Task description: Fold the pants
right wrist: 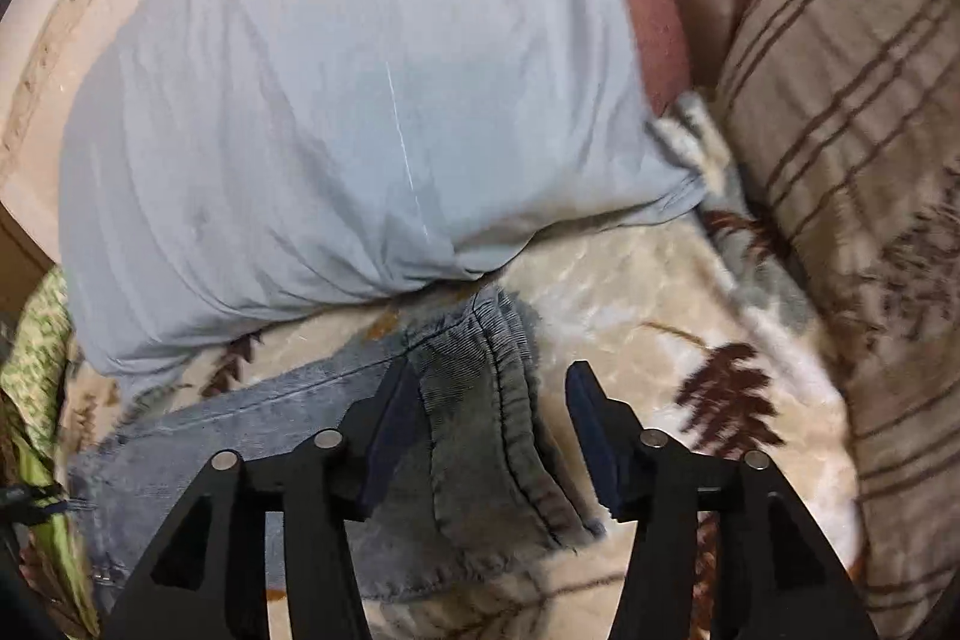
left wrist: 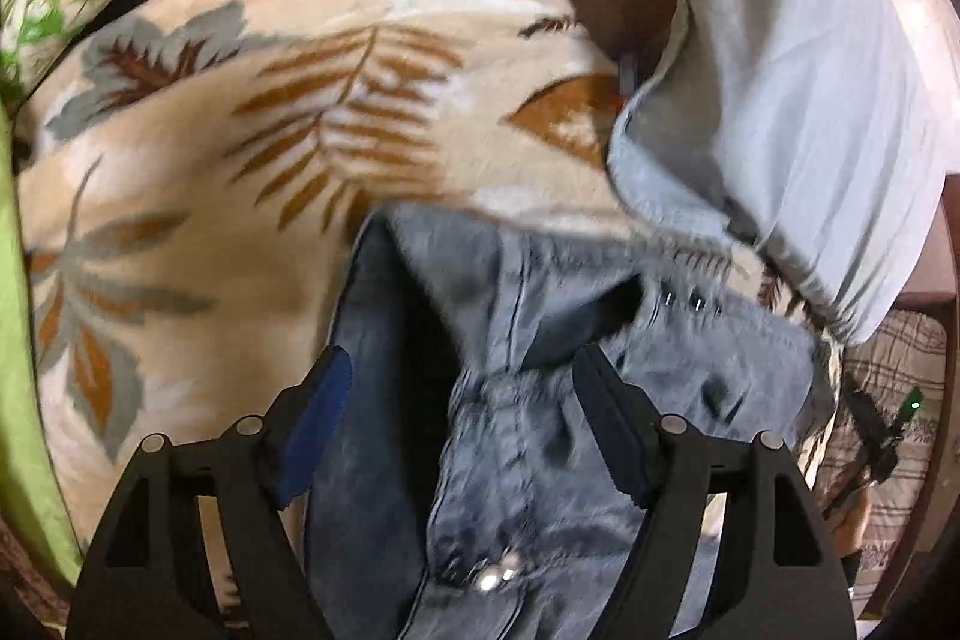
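The jeans [left wrist: 528, 400] lie rumpled on a leaf-print blanket [left wrist: 240, 148] — waistband end under the left tool [left wrist: 459, 370], whose fingers stand wide, one on each side of the denim. The right tool [right wrist: 489, 388], also wide, straddles the hem end [right wrist: 504, 436]. A pale blue pillow [right wrist: 336, 100] lies just beyond.

Faded blue pants [right wrist: 336, 400], beige leaf-print blanket [left wrist: 252, 148]
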A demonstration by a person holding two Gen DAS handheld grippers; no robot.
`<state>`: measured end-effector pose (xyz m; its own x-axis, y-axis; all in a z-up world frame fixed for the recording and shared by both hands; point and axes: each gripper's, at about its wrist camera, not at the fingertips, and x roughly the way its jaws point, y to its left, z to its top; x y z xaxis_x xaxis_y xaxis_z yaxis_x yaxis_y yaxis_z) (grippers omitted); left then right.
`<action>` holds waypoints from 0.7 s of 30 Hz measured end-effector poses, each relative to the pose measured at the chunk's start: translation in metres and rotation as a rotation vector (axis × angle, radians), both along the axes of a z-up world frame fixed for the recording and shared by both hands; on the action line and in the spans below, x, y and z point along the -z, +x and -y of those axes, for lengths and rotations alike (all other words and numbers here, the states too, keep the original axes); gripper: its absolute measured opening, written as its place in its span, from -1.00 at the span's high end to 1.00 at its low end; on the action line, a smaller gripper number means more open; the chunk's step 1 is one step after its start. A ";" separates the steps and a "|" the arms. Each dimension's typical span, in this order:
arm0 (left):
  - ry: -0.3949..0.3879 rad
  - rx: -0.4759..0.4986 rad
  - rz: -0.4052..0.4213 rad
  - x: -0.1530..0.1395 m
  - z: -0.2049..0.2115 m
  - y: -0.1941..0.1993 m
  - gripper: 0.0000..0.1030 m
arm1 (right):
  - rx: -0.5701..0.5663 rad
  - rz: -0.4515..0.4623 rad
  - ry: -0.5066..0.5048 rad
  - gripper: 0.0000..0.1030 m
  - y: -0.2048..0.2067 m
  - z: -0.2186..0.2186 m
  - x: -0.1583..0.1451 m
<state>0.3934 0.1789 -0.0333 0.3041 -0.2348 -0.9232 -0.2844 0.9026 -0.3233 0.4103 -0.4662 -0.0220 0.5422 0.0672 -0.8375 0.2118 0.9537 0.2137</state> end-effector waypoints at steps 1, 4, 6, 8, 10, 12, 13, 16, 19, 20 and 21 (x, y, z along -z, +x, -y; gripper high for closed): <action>0.007 0.000 -0.009 0.001 -0.001 0.007 -0.48 | -0.005 -0.021 -0.018 -0.10 0.009 -0.003 0.009; 0.003 -0.018 -0.039 0.006 -0.008 0.023 -0.48 | -0.013 -0.044 -0.004 -0.10 0.027 -0.006 0.029; -0.032 -0.017 -0.062 0.014 -0.009 0.034 -0.48 | -0.032 -0.051 0.015 -0.11 0.037 -0.009 0.040; -0.050 0.002 -0.083 0.021 -0.005 0.040 -0.48 | -0.055 -0.061 0.008 -0.20 0.045 -0.015 0.047; -0.013 0.037 -0.106 0.029 0.004 0.049 -0.48 | -0.084 -0.068 -0.031 -0.35 0.051 -0.023 0.053; 0.007 0.041 -0.116 0.034 0.009 0.055 -0.48 | -0.106 -0.065 -0.058 -0.35 0.054 -0.028 0.053; -0.005 0.037 -0.110 0.034 0.011 0.055 -0.48 | -0.118 -0.059 -0.068 -0.25 0.054 -0.029 0.051; 0.001 0.066 -0.078 0.028 0.022 0.049 0.12 | -0.127 -0.076 -0.073 0.74 0.053 -0.027 0.046; 0.128 0.116 -0.045 0.018 0.036 0.040 0.67 | -0.158 -0.049 -0.111 0.74 0.043 -0.028 0.033; 0.148 0.119 -0.035 0.015 0.037 0.038 0.88 | -0.162 -0.038 -0.121 0.74 0.040 -0.029 0.029; 0.170 0.112 -0.016 0.009 0.037 0.034 0.95 | -0.162 -0.023 -0.125 0.74 0.036 -0.029 0.023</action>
<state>0.4274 0.1419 -0.0421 0.2693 -0.1070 -0.9571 -0.1832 0.9700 -0.1600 0.4461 -0.4371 -0.0452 0.5137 0.0466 -0.8567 0.0567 0.9945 0.0881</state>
